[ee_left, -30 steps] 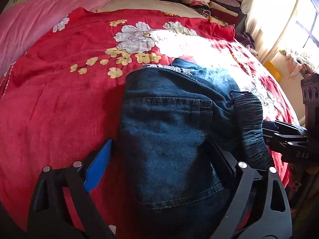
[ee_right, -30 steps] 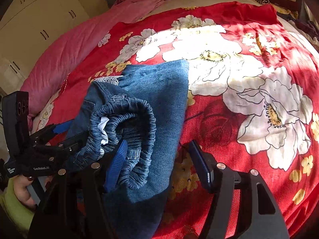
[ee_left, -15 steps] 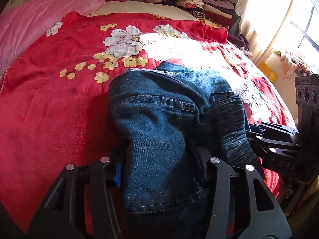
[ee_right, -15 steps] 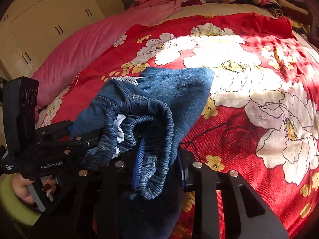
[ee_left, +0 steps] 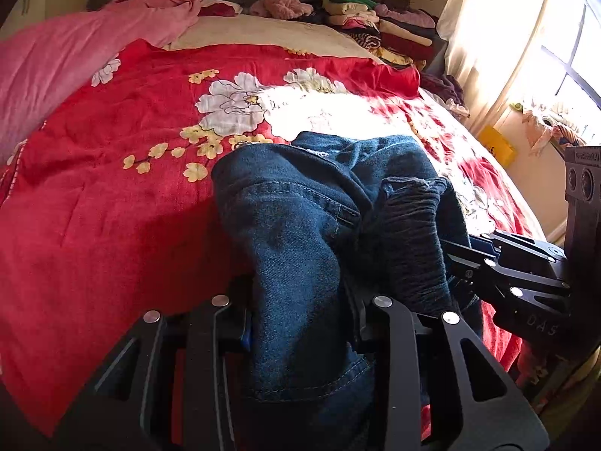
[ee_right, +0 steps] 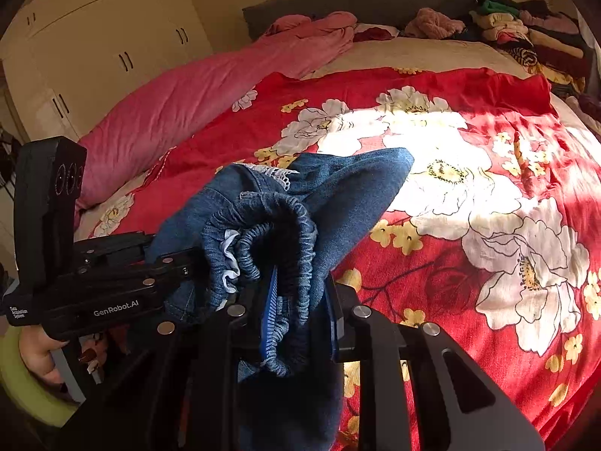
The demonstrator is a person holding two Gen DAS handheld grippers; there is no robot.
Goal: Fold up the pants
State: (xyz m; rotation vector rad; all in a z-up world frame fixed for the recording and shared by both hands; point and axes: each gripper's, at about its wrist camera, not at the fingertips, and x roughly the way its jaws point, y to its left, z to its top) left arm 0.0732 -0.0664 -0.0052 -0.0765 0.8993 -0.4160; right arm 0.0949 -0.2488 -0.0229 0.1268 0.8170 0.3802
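Note:
The blue denim pants (ee_left: 300, 233) are bunched and held up off the red floral bedspread (ee_left: 112, 195). My left gripper (ee_left: 300, 323) is shut on a thick fold of the denim by the stitched pocket. My right gripper (ee_right: 300, 308) is shut on the elastic waistband (ee_right: 285, 233), which curls in a loop in front of it. In the left wrist view the right gripper (ee_left: 465, 259) bites the gathered waistband from the right. In the right wrist view the left gripper (ee_right: 188, 263) holds the pants from the left. The far part of the pants (ee_right: 360, 184) hangs toward the bed.
A pink quilt (ee_right: 195, 94) lies along the bed's left side. Stacks of folded clothes (ee_left: 379, 26) sit at the head of the bed on the right. Cream wardrobes (ee_right: 97, 37) stand at the left, and a curtained window (ee_left: 526, 37) at the right.
Both grippers have closed from open onto the pants. The pants have been lifted and gathered, and both views have tilted up toward the head of the bed.

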